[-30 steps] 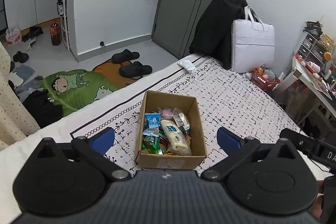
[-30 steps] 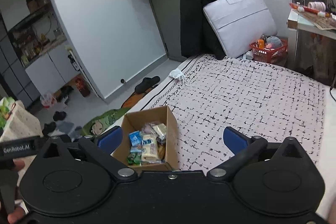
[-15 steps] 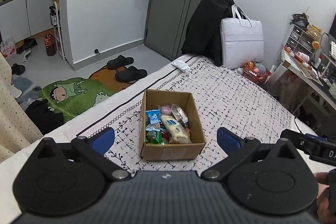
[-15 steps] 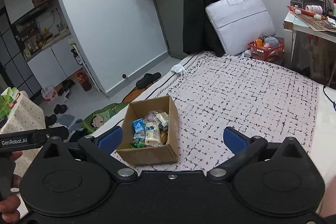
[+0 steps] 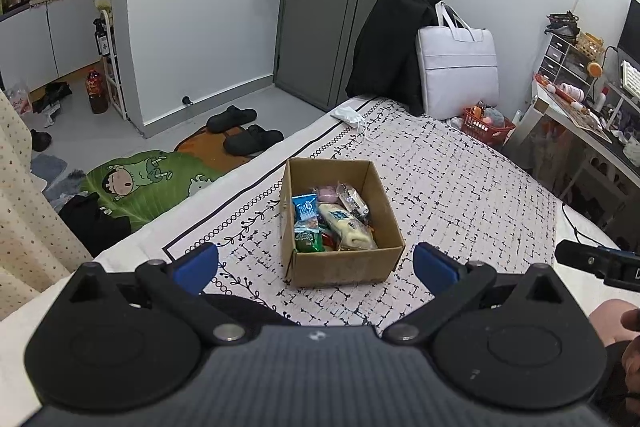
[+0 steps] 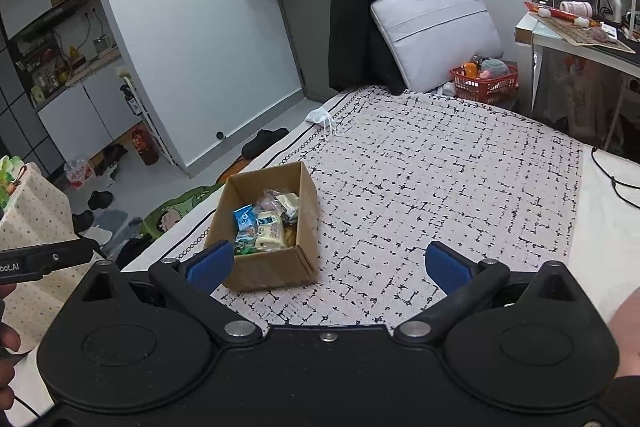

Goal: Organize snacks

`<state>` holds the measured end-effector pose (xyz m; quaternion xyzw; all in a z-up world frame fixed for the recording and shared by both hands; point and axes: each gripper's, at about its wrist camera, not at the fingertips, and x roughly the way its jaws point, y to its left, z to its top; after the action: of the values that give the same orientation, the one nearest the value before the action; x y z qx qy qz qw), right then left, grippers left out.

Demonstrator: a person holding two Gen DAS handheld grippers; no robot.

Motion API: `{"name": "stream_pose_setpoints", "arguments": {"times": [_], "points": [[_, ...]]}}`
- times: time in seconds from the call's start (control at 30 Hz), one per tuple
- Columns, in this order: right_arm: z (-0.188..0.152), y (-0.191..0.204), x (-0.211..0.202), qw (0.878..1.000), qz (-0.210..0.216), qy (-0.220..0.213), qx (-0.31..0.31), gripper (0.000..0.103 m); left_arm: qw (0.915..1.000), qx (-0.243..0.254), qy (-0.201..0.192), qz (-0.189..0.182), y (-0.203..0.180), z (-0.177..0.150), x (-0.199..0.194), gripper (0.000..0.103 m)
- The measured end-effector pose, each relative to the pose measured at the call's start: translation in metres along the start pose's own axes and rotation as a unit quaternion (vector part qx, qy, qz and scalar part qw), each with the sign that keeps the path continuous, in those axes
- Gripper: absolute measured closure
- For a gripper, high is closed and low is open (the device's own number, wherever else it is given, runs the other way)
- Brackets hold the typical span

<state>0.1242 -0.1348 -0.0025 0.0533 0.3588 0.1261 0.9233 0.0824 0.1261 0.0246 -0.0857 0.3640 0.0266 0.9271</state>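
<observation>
An open cardboard box (image 5: 384, 215) stands on the patterned bed cover (image 5: 460, 195) and holds several wrapped snacks (image 5: 332, 219): a blue packet, a green packet, a cream bar, a pink one. My left gripper (image 5: 316, 263) is open and empty, held just short of the box's near wall. In the right wrist view the box (image 6: 308, 211) with the snacks (image 6: 266, 223) lies ahead to the left. My right gripper (image 6: 330, 263) is open and empty, its left fingertip (image 6: 210, 263) in front of the box's near left corner.
A white face mask (image 5: 350, 115) lies at the bed's far edge. A grey bag (image 5: 458, 75) and a black coat (image 5: 384, 43) lean at the far end. A red basket (image 5: 486, 121) and a cluttered desk (image 5: 580, 111) stand to the right. Slippers (image 5: 244, 131) and a green mat (image 5: 148, 183) lie on the floor.
Both grippers have pulled back and risen, so the box looks smaller and farther. Both stay open and empty. The box and snacks have not moved.
</observation>
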Motion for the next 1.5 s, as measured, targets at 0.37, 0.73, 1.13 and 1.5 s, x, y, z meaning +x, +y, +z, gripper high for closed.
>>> {"name": "stream_pose_setpoints", "arguments": {"times": [0.37,0.73,1.13,1.5], "points": [[-0.003,0.004,-0.009,1.0,0.005,-0.002,-0.01,0.0,1.0,-0.002,-0.004,-0.004,0.006,-0.003,-0.01,0.0],[-0.004,0.011,-0.013,1.0,0.009,-0.005,-0.016,0.0,0.9999,0.002,-0.009,-0.013,0.002,-0.001,-0.015,0.0],[-0.003,0.014,-0.015,1.0,0.011,-0.006,-0.019,0.0,0.9998,0.004,-0.01,-0.017,-0.001,-0.001,-0.016,0.0],[-0.003,0.015,-0.016,1.0,0.012,-0.008,-0.019,0.0,0.9997,0.005,-0.016,-0.02,-0.004,-0.004,-0.02,0.0]]}}
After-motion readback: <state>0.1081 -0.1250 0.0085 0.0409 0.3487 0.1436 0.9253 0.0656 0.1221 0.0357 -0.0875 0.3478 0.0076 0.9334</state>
